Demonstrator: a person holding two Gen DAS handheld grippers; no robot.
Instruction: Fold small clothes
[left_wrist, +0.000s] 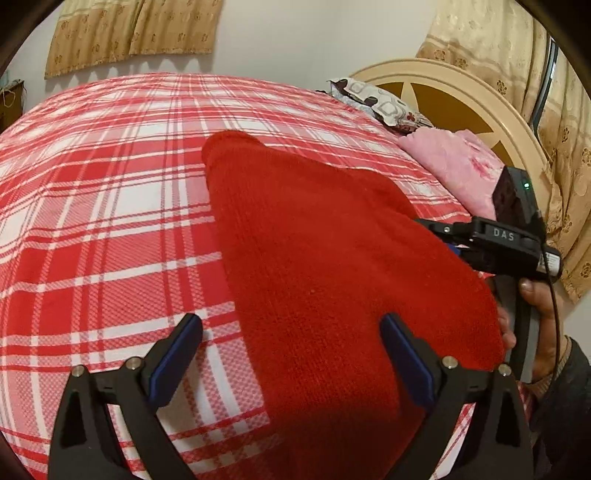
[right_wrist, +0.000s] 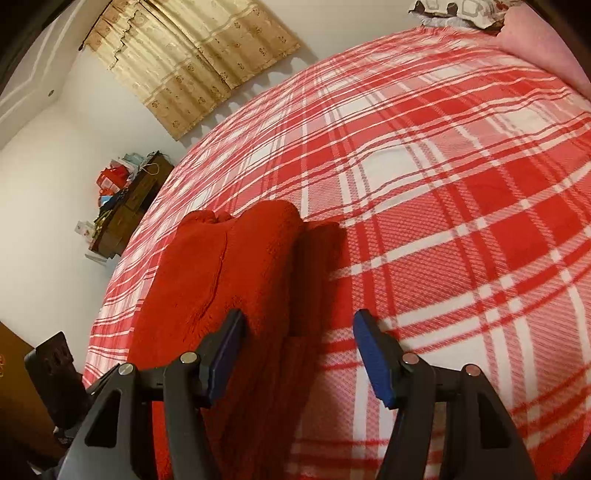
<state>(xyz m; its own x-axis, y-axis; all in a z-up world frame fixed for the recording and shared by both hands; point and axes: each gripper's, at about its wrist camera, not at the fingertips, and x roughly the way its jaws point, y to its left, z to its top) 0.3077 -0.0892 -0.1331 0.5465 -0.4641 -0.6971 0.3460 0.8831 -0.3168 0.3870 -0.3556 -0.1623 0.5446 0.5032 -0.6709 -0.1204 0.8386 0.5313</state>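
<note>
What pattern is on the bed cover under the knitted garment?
A red and white plaid bed cover lies under the red knitted garment; it shows best in the right wrist view.

We're in a home bedroom here: a wide bed (left_wrist: 110, 221) under a red-and-white checked cover fills the view, with a rounded cream headboard (left_wrist: 461, 96), a patterned pillow (left_wrist: 376, 101) and a pink blanket (left_wrist: 454, 166) at its head. Gold patterned curtains (right_wrist: 199, 55) hang on plain white walls, and a cluttered dark wooden dresser (right_wrist: 125, 210) sits beside the bed.
</note>
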